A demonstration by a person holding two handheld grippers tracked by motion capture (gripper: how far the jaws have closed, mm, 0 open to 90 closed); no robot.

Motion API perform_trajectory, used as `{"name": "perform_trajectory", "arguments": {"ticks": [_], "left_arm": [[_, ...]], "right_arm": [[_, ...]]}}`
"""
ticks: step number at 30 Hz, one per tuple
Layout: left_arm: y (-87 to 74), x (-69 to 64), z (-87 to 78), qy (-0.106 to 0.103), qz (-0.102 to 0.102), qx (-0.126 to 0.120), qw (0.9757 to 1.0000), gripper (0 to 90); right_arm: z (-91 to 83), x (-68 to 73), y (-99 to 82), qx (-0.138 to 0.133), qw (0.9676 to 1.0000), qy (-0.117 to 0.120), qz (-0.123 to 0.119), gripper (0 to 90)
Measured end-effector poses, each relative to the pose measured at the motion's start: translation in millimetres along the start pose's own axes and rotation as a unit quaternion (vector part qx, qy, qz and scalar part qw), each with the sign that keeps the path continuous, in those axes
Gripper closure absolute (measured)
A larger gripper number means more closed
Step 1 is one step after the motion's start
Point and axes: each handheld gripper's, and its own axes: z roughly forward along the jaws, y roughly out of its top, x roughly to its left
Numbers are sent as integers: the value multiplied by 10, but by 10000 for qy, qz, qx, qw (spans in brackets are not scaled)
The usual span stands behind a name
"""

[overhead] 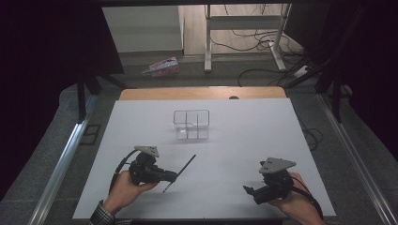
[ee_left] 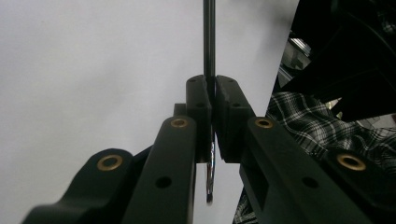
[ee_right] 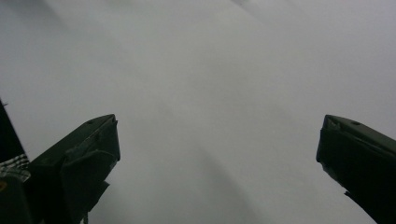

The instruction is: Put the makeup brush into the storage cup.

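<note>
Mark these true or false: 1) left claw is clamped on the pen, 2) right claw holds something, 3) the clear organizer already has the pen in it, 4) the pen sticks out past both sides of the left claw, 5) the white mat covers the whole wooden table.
1) True. The left claw is shut on the thin dark pen.
2) False. The right claw is open, with bare mat between its jaws.
3) False. The clear organizer sits farther back on the mat, apart from the pen, and its compartments look empty.
4) True. The pen runs on ahead of the jaws, and its clip end hangs out behind them.
5) False. A wooden strip shows beyond the far edge of the white mat.
</note>
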Motion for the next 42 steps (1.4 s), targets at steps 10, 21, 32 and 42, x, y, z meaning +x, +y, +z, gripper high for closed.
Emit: {"name": "perform_trajectory", "arguments": {"ticks": [10,21,32,42], "left_arm": [[141,-33,106,-150,96,196,9996,856],[236,-84,191,-261,208,351,9988,855],[337,-146,295,-373,326,497,9975,855],[396,-190,362,-446,395,610,9964,855]], "right_arm": [[15,156,197,27,9980,-47,-637,115],[49,254,355,14,9916,-117,-1291,267],[93,316,497,-105,9880,-80,-1537,274],[157,415,629,-158,9770,-149,-2121,366]]}}
